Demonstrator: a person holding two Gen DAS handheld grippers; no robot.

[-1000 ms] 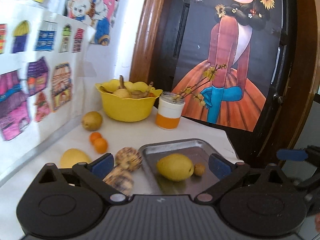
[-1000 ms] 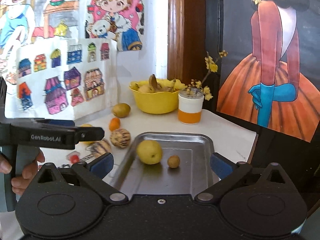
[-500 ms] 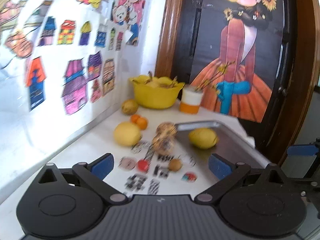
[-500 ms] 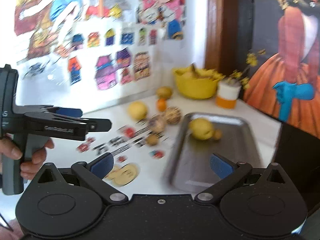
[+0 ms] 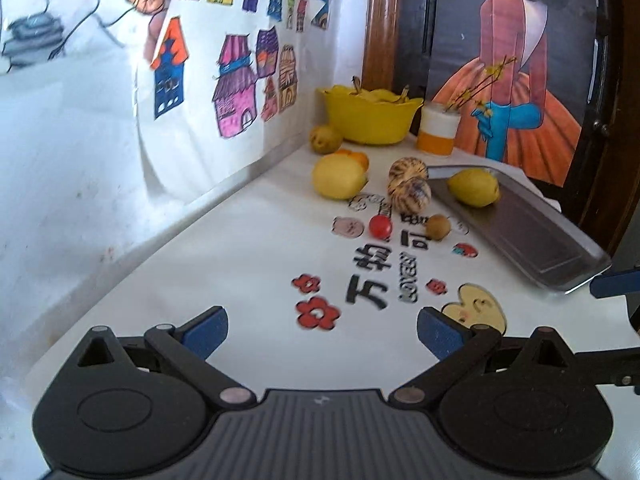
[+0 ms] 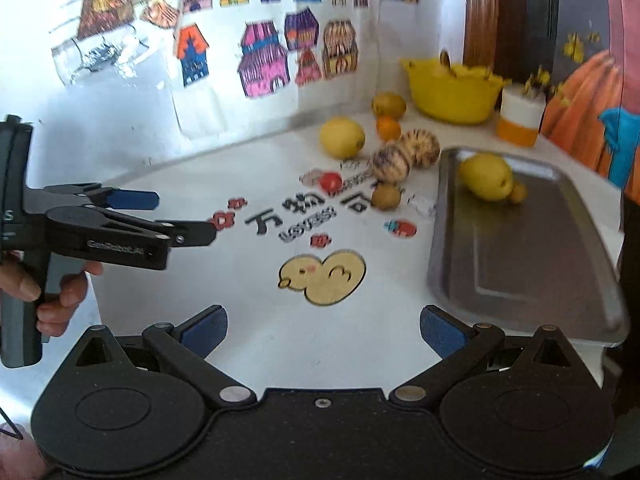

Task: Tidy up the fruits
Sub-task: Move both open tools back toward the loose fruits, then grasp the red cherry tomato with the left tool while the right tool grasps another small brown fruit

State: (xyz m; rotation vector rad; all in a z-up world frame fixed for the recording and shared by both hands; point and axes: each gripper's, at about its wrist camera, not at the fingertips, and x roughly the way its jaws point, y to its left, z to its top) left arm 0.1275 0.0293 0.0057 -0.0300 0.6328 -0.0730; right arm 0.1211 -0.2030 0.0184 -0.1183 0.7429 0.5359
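Note:
A metal tray (image 6: pixel 520 264) lies on the right of the white table and holds a yellow pear (image 6: pixel 485 177) and a small brown fruit (image 6: pixel 518 193). Loose on the table sit a yellow lemon (image 6: pixel 342 137), two striped melons (image 6: pixel 390 164), an orange (image 6: pixel 389 128), a red tomato (image 6: pixel 331 181), a small brown fruit (image 6: pixel 385 196) and a brownish pear (image 6: pixel 389 105). The same fruits show in the left wrist view, with the tray (image 5: pixel 520 232) at right. My left gripper (image 5: pixel 322 330) is open and empty. My right gripper (image 6: pixel 323 330) is open and empty, well back from the fruit.
A yellow bowl (image 6: pixel 452 98) with fruit and a white-and-orange cup (image 6: pixel 519 120) with flowers stand at the back. Drawings cover the wall at left. The left gripper's body (image 6: pixel 104 228) and the hand holding it sit at the left of the right wrist view.
Both grippers have pulled back from the tray, away from the fruit. More of the printed tablecloth now shows. Both stay open and empty.

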